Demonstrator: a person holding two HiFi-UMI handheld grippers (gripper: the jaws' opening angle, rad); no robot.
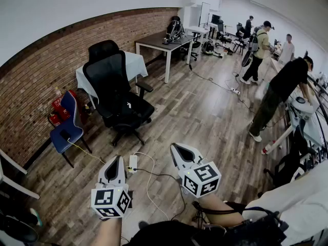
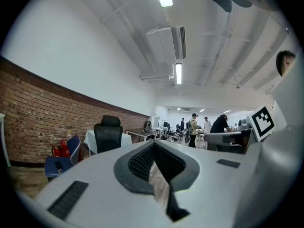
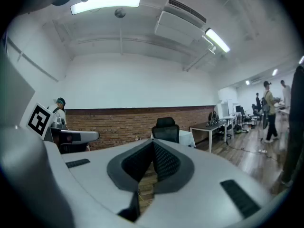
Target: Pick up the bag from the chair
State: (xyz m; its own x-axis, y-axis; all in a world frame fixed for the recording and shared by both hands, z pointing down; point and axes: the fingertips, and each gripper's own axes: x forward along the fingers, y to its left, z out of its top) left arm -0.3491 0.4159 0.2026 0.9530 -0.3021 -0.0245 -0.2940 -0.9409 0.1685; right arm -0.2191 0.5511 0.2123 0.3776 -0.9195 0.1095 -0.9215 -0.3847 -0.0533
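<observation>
Well short of the black office chair point(image 1: 118, 94), the left tongs point(image 1: 118, 159) and right tongs point(image 1: 175, 148) are clenched empty and held level, presumably for walking closer; no bag is discernible.

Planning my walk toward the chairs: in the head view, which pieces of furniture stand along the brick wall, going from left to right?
blue chair → black office chair → dark desk
</observation>
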